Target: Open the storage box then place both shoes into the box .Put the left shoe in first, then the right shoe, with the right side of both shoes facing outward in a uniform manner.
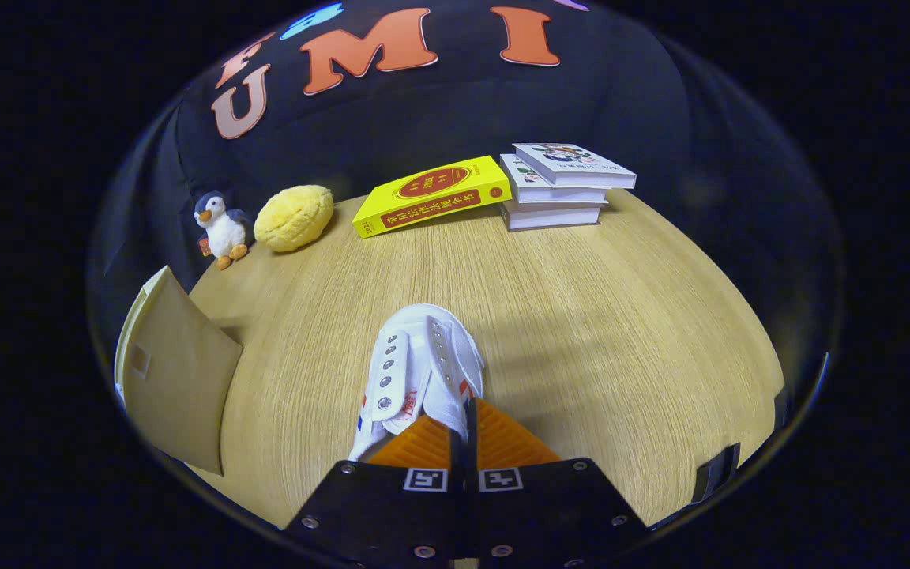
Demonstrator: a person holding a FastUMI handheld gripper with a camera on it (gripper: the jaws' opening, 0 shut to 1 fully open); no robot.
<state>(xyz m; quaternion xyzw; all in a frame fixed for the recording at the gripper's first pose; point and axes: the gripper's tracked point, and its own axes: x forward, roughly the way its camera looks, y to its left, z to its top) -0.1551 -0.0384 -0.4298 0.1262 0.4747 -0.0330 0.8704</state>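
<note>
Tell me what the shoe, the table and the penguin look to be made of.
Shoe, gripped by the shut gripper: white canvas-like cloth, matte, metal eyelets. Table: wood or wood-look laminate, visible grain. Penguin: plush, fuzzy surface.

shoe [422, 371] heel hidden by fingers [423, 446], perhaps gripped

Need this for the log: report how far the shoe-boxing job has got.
Done: the storage box beside the gripper looks open, its flap raised. In hand: the gripper is shut on the white shoe, whose toe points ahead toward the books; which shoe it is I cannot tell. Left: this shoe is not yet in the box, and the second shoe follows.
</note>
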